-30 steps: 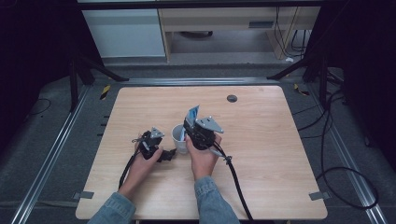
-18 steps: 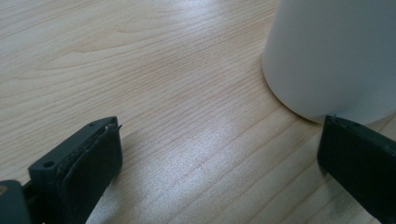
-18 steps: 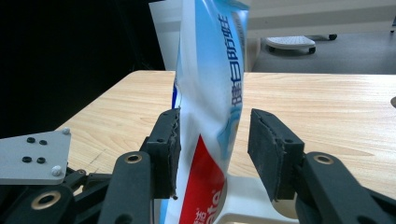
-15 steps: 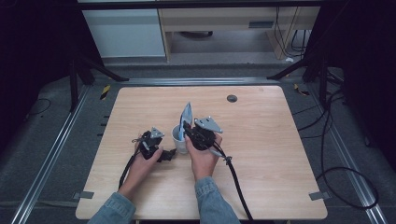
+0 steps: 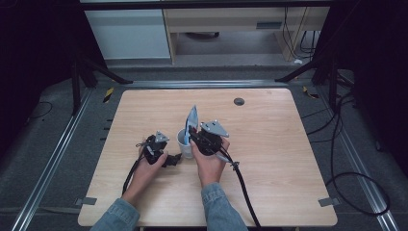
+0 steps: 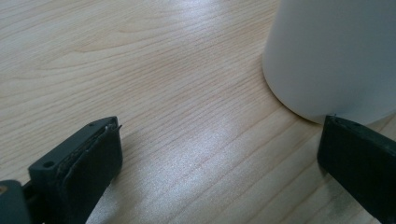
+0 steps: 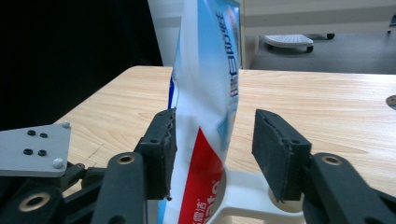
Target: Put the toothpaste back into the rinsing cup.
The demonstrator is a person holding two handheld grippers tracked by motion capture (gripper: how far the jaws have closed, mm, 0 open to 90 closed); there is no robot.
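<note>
A white cup is seen standing upright on the wooden table, a little toward nine o'clock from the tabletop's centre. A toothpaste tube is stood in it, its flat crimped end pointing up and leaning slightly toward twelve o'clock.

The right gripper is held just at three o'clock of the cup, level with the tube. In the right gripper view its jaws are seen partly open and have just been opening; the toothpaste tube is between them, the left pad lying against or just beside it, while a clear gap is left at the other pad. The tube is not pinched. The cup's rim is visible below the jaws.

The left gripper is rested low at eight o'clock of the cup. In the left gripper view its jaws are spread wide over bare wood, nothing is gripped, and the cup is seen at one o'clock, beside the right-hand jaw.

A small dark disc is set in the table toward one o'clock, well apart.
</note>
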